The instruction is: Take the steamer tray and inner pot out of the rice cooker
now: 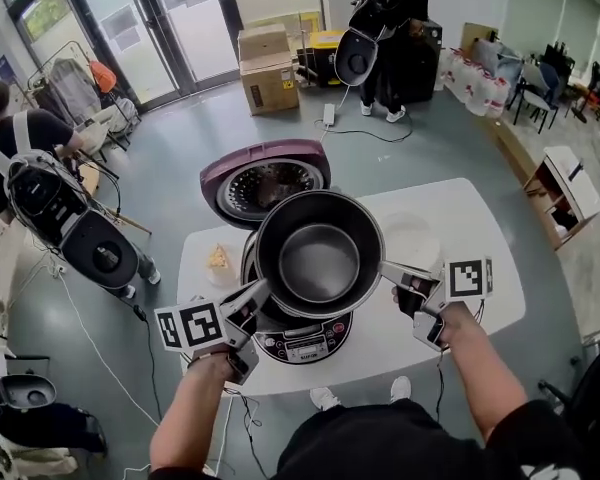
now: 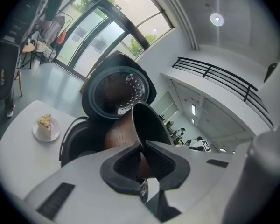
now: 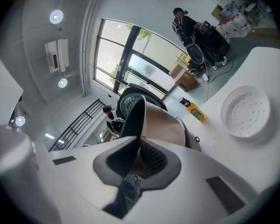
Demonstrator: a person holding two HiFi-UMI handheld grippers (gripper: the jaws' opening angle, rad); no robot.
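White table [image 1: 480, 268]: empty inner pot [image 1: 320, 258] over rice cooker [image 1: 305, 343], rim clamped by my left gripper [image 1: 260, 294] and right gripper [image 1: 388, 271]; steamer tray [image 1: 412, 238] empty.

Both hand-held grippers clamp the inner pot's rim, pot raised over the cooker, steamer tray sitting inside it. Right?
No. The steamer tray is not inside the inner pot; it lies on the table beside the rice cooker, per the right gripper view. Left hand-held gripper and right hand-held gripper do clamp the rim.
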